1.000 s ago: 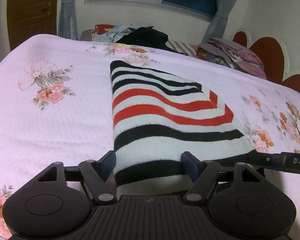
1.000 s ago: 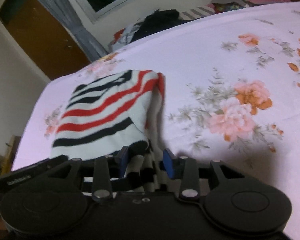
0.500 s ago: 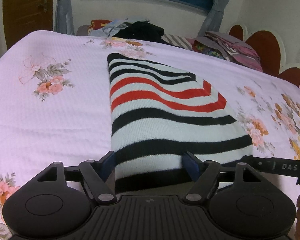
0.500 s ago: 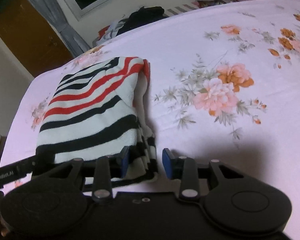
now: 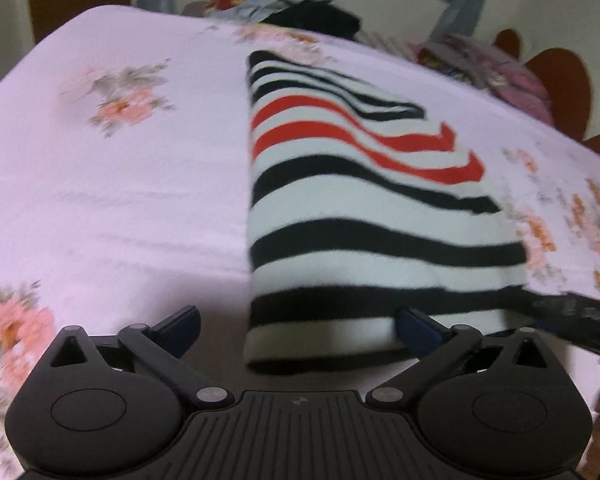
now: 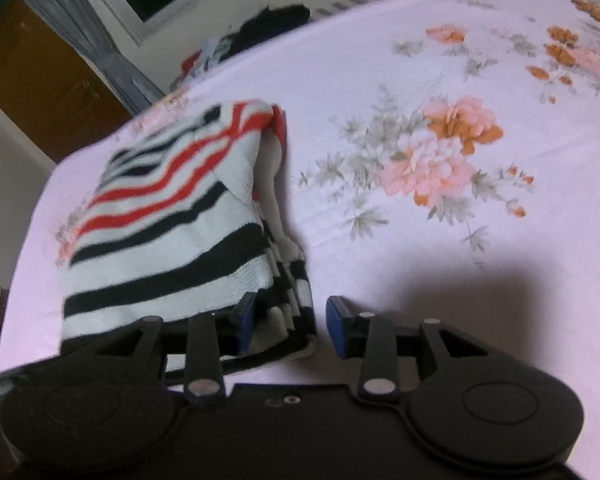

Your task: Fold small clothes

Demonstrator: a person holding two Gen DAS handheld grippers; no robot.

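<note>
1. As we look along our left gripper (image 5: 298, 326), its fingers (image 5: 178, 324) are spread as wide as they go; they have just been opening, and the folded striped sweater (image 5: 360, 216) has its near hem between them, clear of the left pad, while the right pad stands at the cloth's edge with no squeeze that we can make out.
2. Along our right gripper (image 6: 290, 318), the fingers (image 6: 338, 320) have also just been opening: the stacked edge of the sweater (image 6: 172, 240) lies against the left pad, and a gap parts it from the right pad, so we read them as released.
3. At 12 o'clock from the left gripper the sweater lies flat on the bed (image 5: 112, 200), black stripes nearest, red ones beyond, black again at its far end.
4. At 1 o'clock from the right gripper a pink and orange flower print (image 6: 440, 152) marks the sheet.
5. At the far edge of the bed, near 12 o'clock in the left view, we see a blurred heap of clothes (image 5: 308, 20), with a curtain (image 6: 80, 36) and window behind.
</note>
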